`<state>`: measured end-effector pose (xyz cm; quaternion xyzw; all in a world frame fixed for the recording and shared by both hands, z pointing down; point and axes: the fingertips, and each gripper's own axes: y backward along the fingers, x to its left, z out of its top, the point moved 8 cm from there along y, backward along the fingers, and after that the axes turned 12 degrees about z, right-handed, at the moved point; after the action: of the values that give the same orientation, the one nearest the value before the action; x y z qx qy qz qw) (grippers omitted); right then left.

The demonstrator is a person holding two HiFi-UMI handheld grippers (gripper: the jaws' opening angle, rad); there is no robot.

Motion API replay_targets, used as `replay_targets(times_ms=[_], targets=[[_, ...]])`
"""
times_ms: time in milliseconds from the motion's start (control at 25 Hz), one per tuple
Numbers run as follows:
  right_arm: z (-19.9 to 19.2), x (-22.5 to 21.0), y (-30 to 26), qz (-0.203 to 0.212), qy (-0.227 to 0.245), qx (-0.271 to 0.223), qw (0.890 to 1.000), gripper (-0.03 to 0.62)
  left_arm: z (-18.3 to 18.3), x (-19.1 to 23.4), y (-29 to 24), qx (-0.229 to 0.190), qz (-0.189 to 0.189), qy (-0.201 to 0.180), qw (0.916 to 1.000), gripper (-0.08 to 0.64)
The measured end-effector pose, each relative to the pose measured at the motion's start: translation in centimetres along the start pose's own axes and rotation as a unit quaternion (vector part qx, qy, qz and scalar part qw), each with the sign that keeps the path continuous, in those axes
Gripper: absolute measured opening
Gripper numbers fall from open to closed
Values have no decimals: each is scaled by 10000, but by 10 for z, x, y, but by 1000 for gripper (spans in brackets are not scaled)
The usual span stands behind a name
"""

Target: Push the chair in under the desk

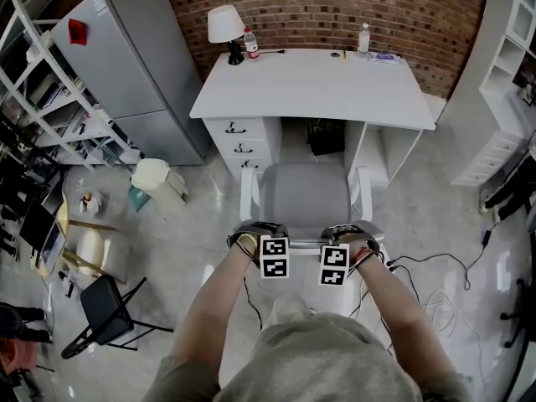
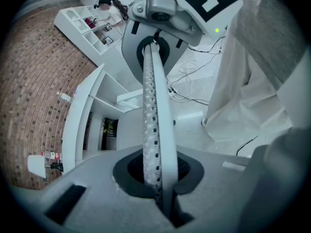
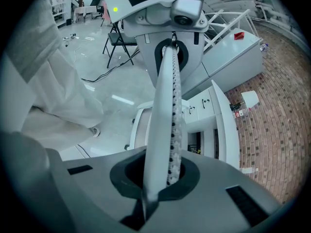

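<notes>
Brick wall (image 1: 335, 7) behind one desk (image 1: 318, 86); one chair (image 1: 306, 193); left claw (image 1: 253, 231), right claw (image 1: 352, 233) both closed, empty.

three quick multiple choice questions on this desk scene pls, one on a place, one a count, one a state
1. Where on the desk does the lamp stand? A back left corner B front right corner C middle
2. How many bottles stand on the desk? A none B two C five
3. How do the left gripper's jaws stand? A wide apart B together C half open
Key: 1 A, it is by the brick wall, left in the head view; 2 B, one beside the lamp, one toward the right; 3 B, its own view shows them together.
</notes>
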<state>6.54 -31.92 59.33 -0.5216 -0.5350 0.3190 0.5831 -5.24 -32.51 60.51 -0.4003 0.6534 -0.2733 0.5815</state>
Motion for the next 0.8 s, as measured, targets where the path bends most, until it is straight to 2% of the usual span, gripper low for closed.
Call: replay_targets(times_ms=[800], targets=[[-14,-33,-9,-53,1,14,10000,9,1,31,-20,-21,26,-35,10000,20]])
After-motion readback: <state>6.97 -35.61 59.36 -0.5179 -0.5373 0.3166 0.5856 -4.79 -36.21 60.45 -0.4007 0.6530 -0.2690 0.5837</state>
